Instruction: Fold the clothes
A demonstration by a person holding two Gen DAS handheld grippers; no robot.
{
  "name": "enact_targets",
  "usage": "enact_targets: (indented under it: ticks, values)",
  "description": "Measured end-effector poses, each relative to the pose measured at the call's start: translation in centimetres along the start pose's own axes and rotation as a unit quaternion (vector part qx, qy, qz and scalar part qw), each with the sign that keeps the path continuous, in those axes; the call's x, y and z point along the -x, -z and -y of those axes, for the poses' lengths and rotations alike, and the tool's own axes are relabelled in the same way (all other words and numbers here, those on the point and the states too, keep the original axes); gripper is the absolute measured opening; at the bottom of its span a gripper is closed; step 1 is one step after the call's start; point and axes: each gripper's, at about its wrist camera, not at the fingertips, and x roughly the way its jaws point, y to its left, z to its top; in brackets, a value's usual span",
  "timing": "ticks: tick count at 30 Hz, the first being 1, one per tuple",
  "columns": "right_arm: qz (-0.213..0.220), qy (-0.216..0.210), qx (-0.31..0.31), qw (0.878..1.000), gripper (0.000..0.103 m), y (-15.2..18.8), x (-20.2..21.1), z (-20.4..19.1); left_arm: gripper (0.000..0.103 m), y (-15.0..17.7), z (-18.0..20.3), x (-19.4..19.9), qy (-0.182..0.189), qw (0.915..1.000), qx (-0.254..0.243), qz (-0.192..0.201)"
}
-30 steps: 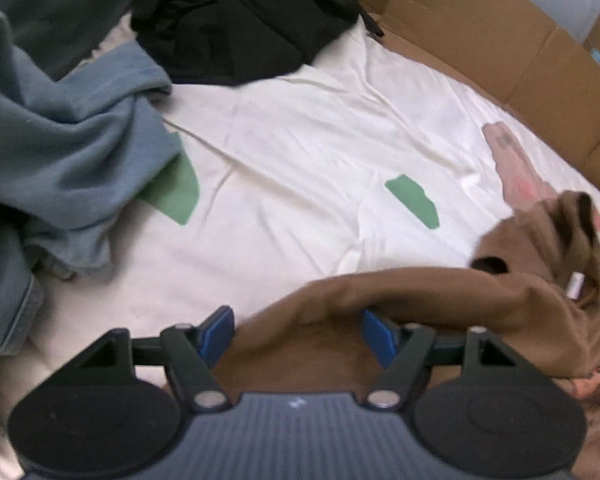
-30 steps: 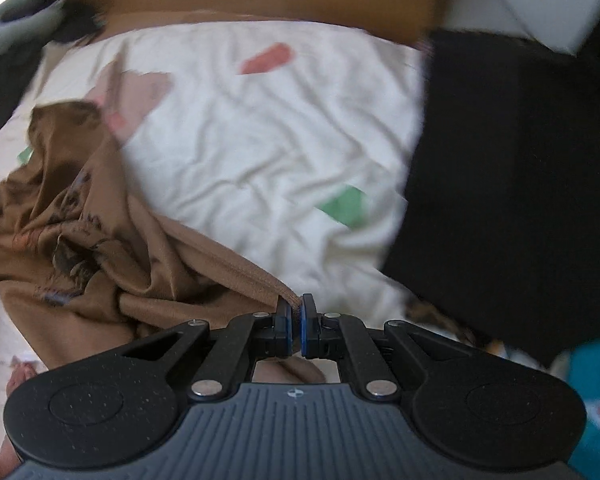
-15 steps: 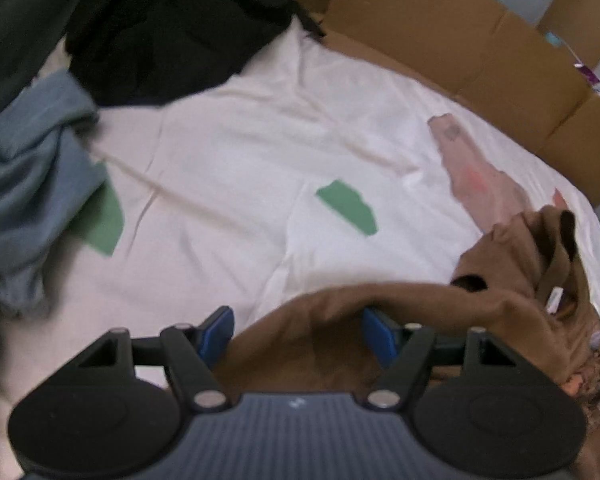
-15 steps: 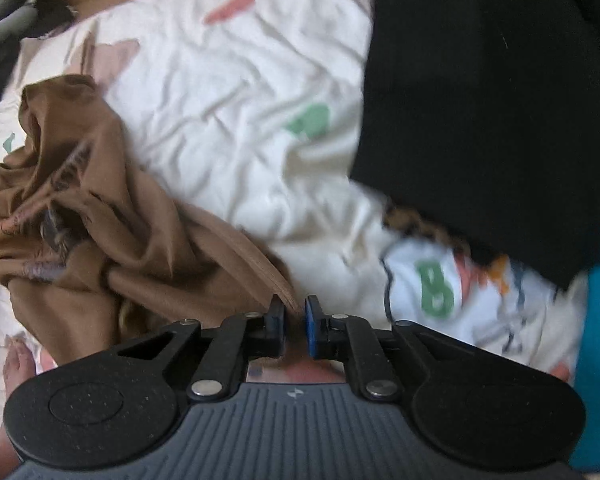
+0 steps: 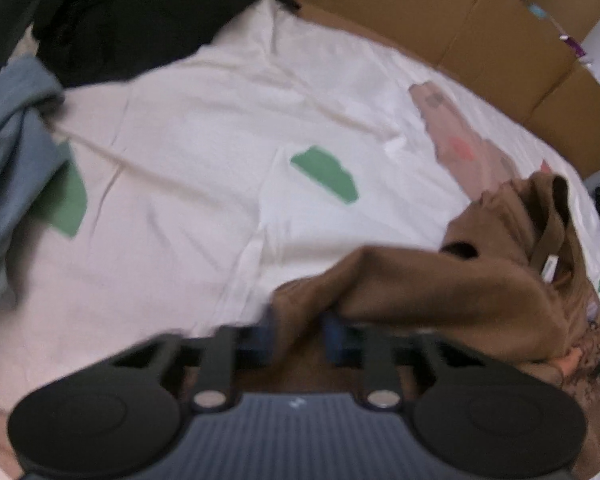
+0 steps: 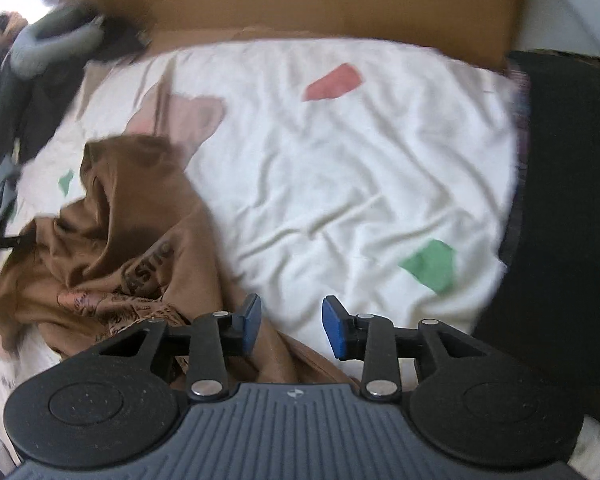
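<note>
A crumpled brown T-shirt point(image 5: 440, 292) with dark print lies on the white sheet point(image 5: 204, 152). In the left wrist view my left gripper point(image 5: 298, 332) is blurred, its blue pads drawn close together with a fold of the shirt's edge bunched between them. In the right wrist view the same brown T-shirt point(image 6: 140, 232) is heaped at the left. My right gripper point(image 6: 292, 324) stands open just above the bed. The shirt's hem runs under its left finger and nothing is pinched.
A black garment point(image 5: 140, 12) and a blue-grey one point(image 5: 12, 140) are piled at the far left. Cardboard point(image 5: 420, 12) walls the far side. A black cloth point(image 6: 568, 200) covers the right edge. The white sheet point(image 6: 340, 160) carries coloured patches.
My left gripper's fingers have closed from wide open onto the brown shirt's fold. My right gripper, shut on the hem before, has opened and let it go.
</note>
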Motion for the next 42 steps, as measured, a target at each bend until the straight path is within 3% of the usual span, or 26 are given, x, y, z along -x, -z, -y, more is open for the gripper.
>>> enact_targets:
  ticks: [8,15,21,27,36,38,39,42]
  values:
    - [-0.046,-0.017,0.026,0.998,0.041,0.7,-4.1,-1.2,0.003,1.9,-2.7,3.9,-0.036,0.9985,0.037,0.017]
    - [-0.029,-0.025,0.027,0.999,0.041,0.5,-3.4,-1.5,0.003,4.3,-5.8,7.1,-0.088,0.9938,0.069,0.006]
    - [-0.039,0.002,0.046,0.998,0.041,-0.3,-4.4,-1.4,0.003,5.6,-8.1,9.5,-0.128,0.9859,0.107,0.006]
    - [-0.040,-0.035,0.072,0.996,0.041,-1.3,-5.4,-3.7,0.003,6.8,-9.6,11.0,-0.160,0.9764,0.145,0.001]
    - [-0.055,-0.078,0.158,0.983,0.041,-1.8,-8.4,-8.9,0.003,7.9,-10.1,11.7,-0.170,0.9720,0.162,-0.006]
    - [-0.065,-0.078,0.183,0.978,0.026,-1.7,-8.9,-9.6,0.003,7.6,-10.0,11.6,-0.168,0.9725,0.162,-0.003]
    - [-0.065,-0.075,0.193,0.976,0.007,-1.6,-8.9,-9.8,0.003,7.4,-9.9,11.5,-0.165,0.9731,0.161,-0.001]
    - [-0.061,-0.071,0.184,0.979,0.004,-1.8,-8.5,-9.4,0.003,6.8,-9.5,11.3,-0.156,0.9749,0.158,0.006]
